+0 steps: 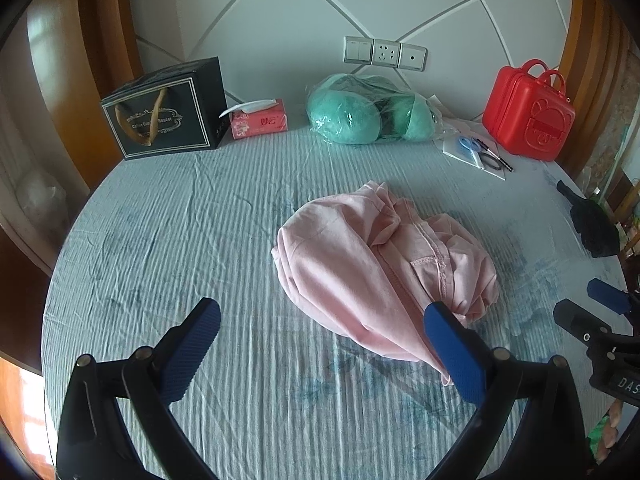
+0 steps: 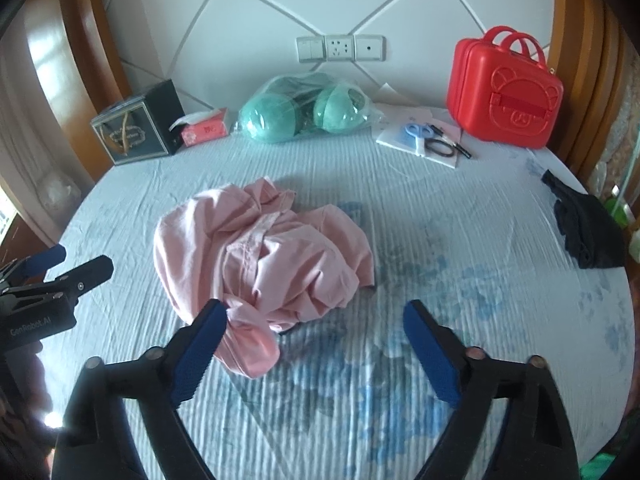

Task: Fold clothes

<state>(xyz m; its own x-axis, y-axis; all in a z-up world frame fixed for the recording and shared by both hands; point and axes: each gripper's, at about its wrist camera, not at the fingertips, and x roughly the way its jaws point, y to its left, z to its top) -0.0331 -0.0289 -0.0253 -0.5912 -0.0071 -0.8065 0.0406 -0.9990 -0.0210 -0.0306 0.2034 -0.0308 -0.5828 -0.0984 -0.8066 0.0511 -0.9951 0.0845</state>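
A crumpled pink garment (image 1: 376, 264) lies in a heap in the middle of the bed; it also shows in the right wrist view (image 2: 264, 256). My left gripper (image 1: 320, 344) is open and empty, low over the sheet, with its right finger at the garment's near edge. My right gripper (image 2: 312, 344) is open and empty, with its left finger beside the garment's near corner. Each gripper shows at the edge of the other's view, the right one (image 1: 600, 312) and the left one (image 2: 52, 276).
On the blue sheet (image 1: 200, 240) near the headboard stand a dark gift box (image 1: 164, 120), a red tissue pack (image 1: 260, 122), a bagged green plush (image 1: 360, 114), scissors on paper (image 1: 474, 148) and a red case (image 1: 528, 114). A dark garment (image 2: 588, 232) lies at the right edge.
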